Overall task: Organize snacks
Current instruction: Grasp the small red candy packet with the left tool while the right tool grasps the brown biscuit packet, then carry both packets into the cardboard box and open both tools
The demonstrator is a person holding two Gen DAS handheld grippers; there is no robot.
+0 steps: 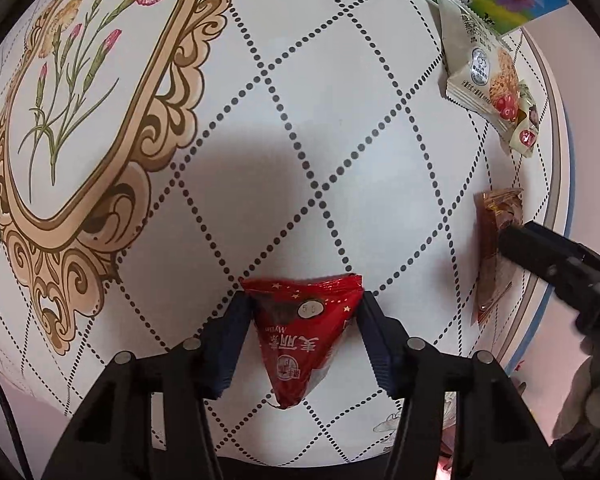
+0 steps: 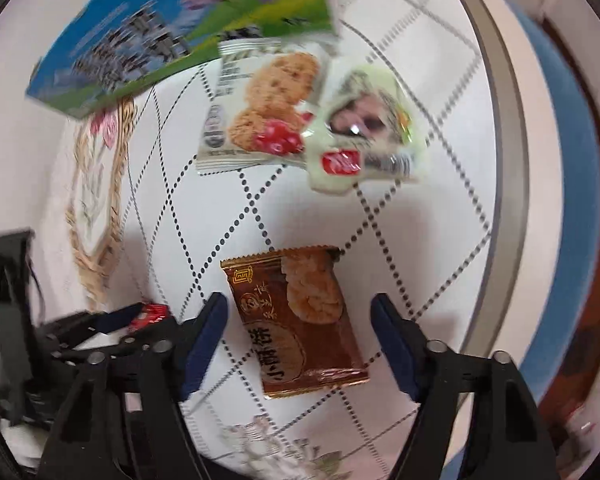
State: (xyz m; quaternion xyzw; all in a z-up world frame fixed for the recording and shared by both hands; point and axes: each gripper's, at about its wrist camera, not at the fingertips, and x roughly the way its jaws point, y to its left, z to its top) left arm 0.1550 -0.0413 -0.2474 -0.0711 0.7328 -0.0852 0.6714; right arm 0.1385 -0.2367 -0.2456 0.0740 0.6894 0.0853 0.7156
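In the left wrist view my left gripper is shut on a red triangular snack packet, its pads pressing both sides of it over the tablecloth. In the right wrist view my right gripper is open, its fingers on either side of a brown biscuit packet that lies flat on the table, not touching it. That brown packet shows at the right of the left wrist view, with the right gripper's finger over it. The left gripper with the red packet shows at lower left of the right wrist view.
A white oat-cookie packet and a pale green snack packet lie further back, near a blue and green box. The round table edge curves along the right. The cloth has a dotted diamond pattern and a floral frame.
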